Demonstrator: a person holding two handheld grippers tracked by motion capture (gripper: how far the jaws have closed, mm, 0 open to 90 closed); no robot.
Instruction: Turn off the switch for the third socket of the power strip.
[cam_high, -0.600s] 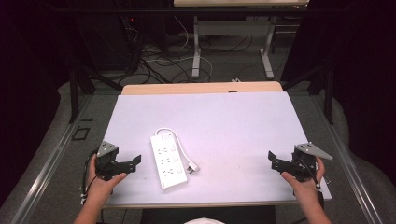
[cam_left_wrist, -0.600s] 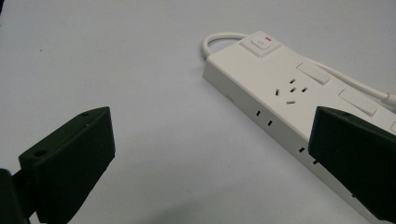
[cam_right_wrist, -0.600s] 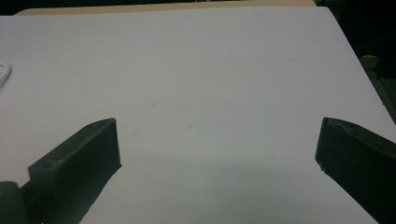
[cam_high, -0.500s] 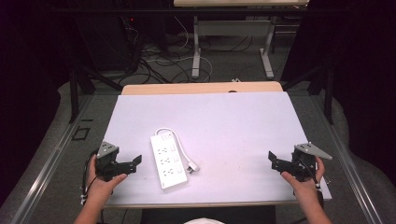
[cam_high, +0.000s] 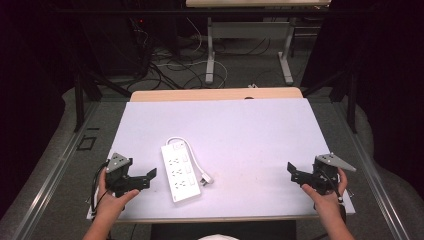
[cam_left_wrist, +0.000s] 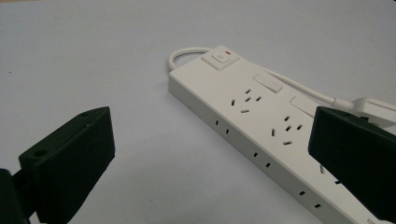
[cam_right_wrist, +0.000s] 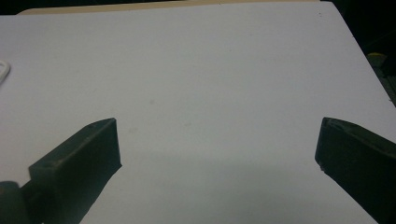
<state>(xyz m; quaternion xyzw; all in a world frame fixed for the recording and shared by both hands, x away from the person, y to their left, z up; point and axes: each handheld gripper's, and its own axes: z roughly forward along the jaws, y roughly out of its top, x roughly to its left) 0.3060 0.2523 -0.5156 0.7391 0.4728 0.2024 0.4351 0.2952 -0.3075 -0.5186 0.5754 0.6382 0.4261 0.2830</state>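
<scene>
Both sets of jaws stand wide apart with nothing between them; the left gripper (cam_high: 146, 176) hovers just beside the power strip (cam_high: 179, 171), which lies flat on the table (cam_high: 250, 130), cord (cam_high: 197, 162) looped alongside; the right gripper (cam_high: 295, 172) waits well apart near the right edge. Judged: the approach stage; next the left must advance to straddle the strip's body before closing.

Just ahead of your left hand-held gripper (cam_high: 142, 179) lies a white power strip (cam_high: 178, 171), flat on the counter (cam_high: 260, 135), sockets facing up. It does not touch the black pads. Its switch end, with a small red mark, points away from you. Its white cord (cam_high: 195, 160) loops out of that end and runs back along the strip's far side to a plug (cam_high: 206, 179).
</scene>
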